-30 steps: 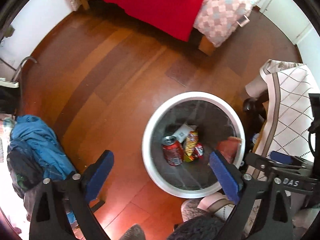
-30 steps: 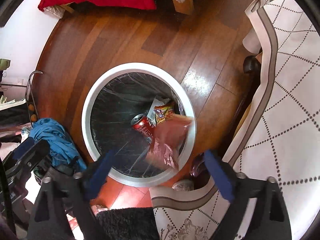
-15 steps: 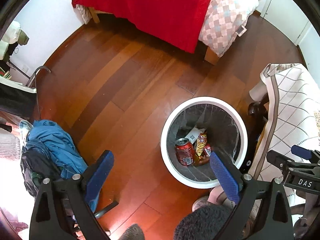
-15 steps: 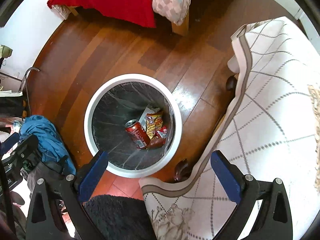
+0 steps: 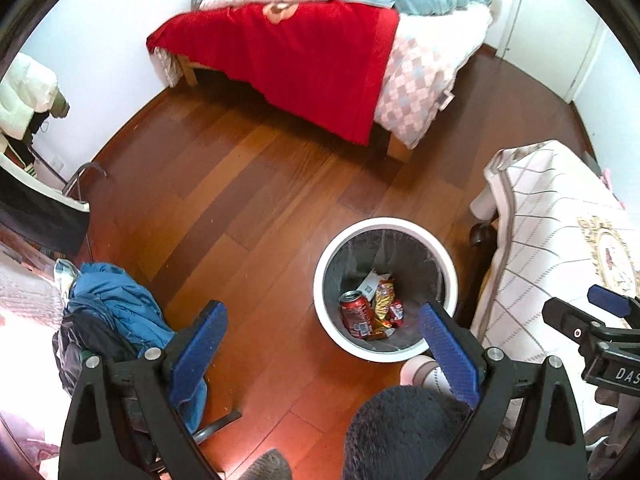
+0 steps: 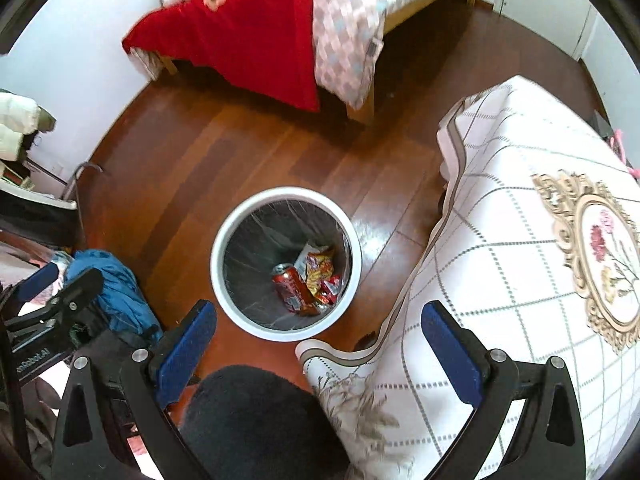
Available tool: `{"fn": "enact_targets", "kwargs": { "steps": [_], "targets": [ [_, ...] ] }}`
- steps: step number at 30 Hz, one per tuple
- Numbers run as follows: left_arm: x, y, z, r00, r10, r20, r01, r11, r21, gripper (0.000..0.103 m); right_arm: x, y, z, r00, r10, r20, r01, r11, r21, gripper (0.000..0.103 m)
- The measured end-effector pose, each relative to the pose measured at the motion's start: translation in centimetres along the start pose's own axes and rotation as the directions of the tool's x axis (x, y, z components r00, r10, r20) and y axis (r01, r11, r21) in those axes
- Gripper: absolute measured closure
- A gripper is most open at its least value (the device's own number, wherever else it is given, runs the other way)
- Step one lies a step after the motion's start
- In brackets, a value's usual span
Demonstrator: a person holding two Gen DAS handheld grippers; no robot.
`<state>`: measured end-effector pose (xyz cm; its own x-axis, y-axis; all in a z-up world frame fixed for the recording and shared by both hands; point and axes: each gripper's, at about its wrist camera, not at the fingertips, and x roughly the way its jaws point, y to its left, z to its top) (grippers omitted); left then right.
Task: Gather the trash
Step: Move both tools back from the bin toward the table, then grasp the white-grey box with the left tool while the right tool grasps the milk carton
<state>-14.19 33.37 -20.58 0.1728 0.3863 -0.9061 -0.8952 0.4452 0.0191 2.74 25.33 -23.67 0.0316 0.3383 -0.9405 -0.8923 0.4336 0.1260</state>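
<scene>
A round white trash bin (image 5: 328, 320) with a dark liner stands on the wooden floor; it also shows in the right wrist view (image 6: 224, 300). Inside lie a red soda can (image 5: 356, 314) (image 6: 290, 286), a yellow snack wrapper (image 5: 382, 298) (image 6: 318, 268), a white paper scrap (image 5: 370, 282) and a small red packet (image 6: 332, 286). My left gripper (image 5: 320, 346) is open and empty, high above the floor, left of the bin. My right gripper (image 6: 318, 354) is open and empty, high above the bin's near side.
A bed (image 5: 304, 48) with a red blanket stands at the back. A table with a white patterned cloth (image 6: 520, 240) is right of the bin. A blue jacket heap (image 5: 112, 312) lies at the left. A dark fuzzy slipper (image 6: 256, 420) is below.
A red packet dropped from the open right gripper into the bin. Both grippers rose away from the bin, so the bin looks smaller and more of the room shows.
</scene>
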Motion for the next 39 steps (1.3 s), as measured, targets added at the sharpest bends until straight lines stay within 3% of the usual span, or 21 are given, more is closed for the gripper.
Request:
{"fn": "enact_targets", "kwargs": {
  "steps": [6, 9, 13, 17, 21, 25, 31, 36, 39],
  "targets": [
    [-4.1, -1.0, -1.1, 0.998, -0.028, 0.063, 0.027, 0.999, 0.018, 0.005, -5.8, -0.5, -1.9, 0.995, 0.029, 0.092, -0.032, 0.999, 0.033, 0.0],
    [-6.1, -2.2, -1.7, 0.995, 0.014, 0.096, -0.017, 0.999, 0.037, 0.005, -8.2, -1.2, -3.2, 0.989, 0.06, 0.132, -0.068, 0.996, 0.06, 0.0],
    [-7.9, -4.5, -2.3, 0.99, 0.032, 0.136, -0.042, 0.997, 0.064, 0.005, -11.5, -3.6, -5.6, 0.976, 0.121, 0.183, -0.146, 0.981, 0.126, 0.0],
    [-8.2, -8.3, -2.8, 0.989, 0.012, 0.146, -0.025, 0.996, 0.084, 0.005, -14.1, -7.2, -8.0, 0.969, 0.125, 0.214, -0.168, 0.966, 0.197, 0.0],
    [-6.6, -14.9, -3.7, 0.994, -0.046, 0.097, 0.032, 0.99, 0.137, 0.005, -15.7, -13.7, -10.6, 0.982, 0.045, 0.185, -0.098, 0.952, 0.289, 0.0],
    [-3.8, -24.7, -5.6, 0.996, -0.082, 0.021, 0.074, 0.965, 0.253, 0.005, -16.5, -21.8, -13.3, 0.989, -0.071, 0.128, 0.015, 0.92, 0.391, 0.0],
    [0.4, -39.6, -8.9, 0.989, -0.106, -0.106, 0.142, 0.895, 0.423, 0.005, -16.2, -36.8, -17.0, 0.976, -0.216, -0.017, 0.186, 0.795, 0.578, 0.0],
    [3.0, -48.4, -9.6, 0.981, -0.083, -0.174, 0.159, 0.86, 0.484, 0.005, -14.5, -48.6, -17.8, 0.961, -0.244, -0.131, 0.268, 0.702, 0.66, 0.001],
    [4.2, -52.6, -8.7, 0.979, -0.065, -0.191, 0.155, 0.85, 0.504, 0.005, -13.1, -54.2, -17.1, 0.953, -0.25, -0.172, 0.298, 0.669, 0.681, 0.016]
  ]
}}
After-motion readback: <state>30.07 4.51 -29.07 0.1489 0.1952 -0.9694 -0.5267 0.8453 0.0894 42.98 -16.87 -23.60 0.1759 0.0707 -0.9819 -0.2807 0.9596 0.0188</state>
